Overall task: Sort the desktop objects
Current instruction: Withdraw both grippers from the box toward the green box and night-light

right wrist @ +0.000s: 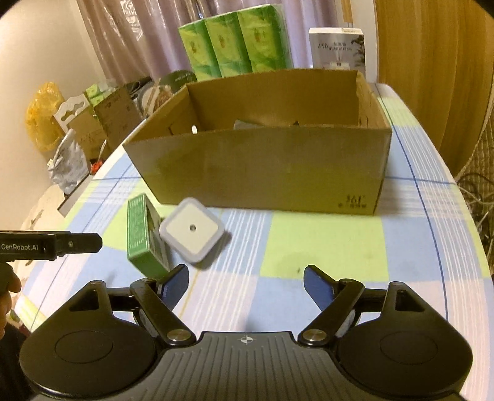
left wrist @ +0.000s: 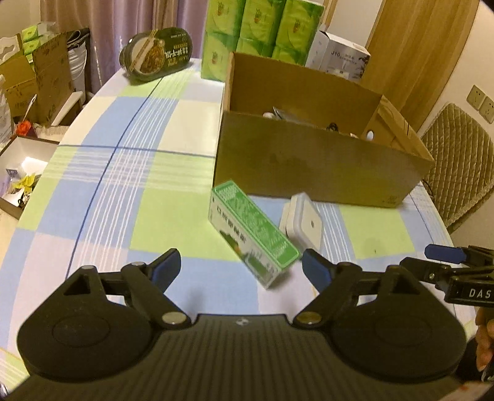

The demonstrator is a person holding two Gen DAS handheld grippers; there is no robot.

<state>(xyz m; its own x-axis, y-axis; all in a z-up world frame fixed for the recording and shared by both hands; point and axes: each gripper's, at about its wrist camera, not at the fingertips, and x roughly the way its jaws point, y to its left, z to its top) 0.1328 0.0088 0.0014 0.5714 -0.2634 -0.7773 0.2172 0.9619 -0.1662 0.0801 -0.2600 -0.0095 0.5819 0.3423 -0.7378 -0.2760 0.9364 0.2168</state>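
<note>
Left wrist view: the bench (left wrist: pixel 129 191), under a checked cloth of blue, green and white, carries an open brown cardboard box (left wrist: pixel 308 172) toward its far right side; the right wrist view shows dark print, not clearly legible, near the box's lower right corner. Behind it at the far edge stand green tissue packs (left wrist: pixel 256 27) and a white carton (left wrist: pixel 342 55) printed "J10". A dark oval tin (left wrist: pixel 157 55) lies at the far left edge. Just in front of the box lies a green and white carton (left wrist: pixel 253 234) with Chinese lettering too blurred to read, and touching it a white square device (left wrist: pixel 304 220) with a small central dot. The left hand-held gripper (left wrist: pixel 240 266) is released, empty, over the carton's near end. The right hand-held gripper (right wrist: pixel 245 285), marked "DAS" on its side, is likewise spread and empty.
</note>
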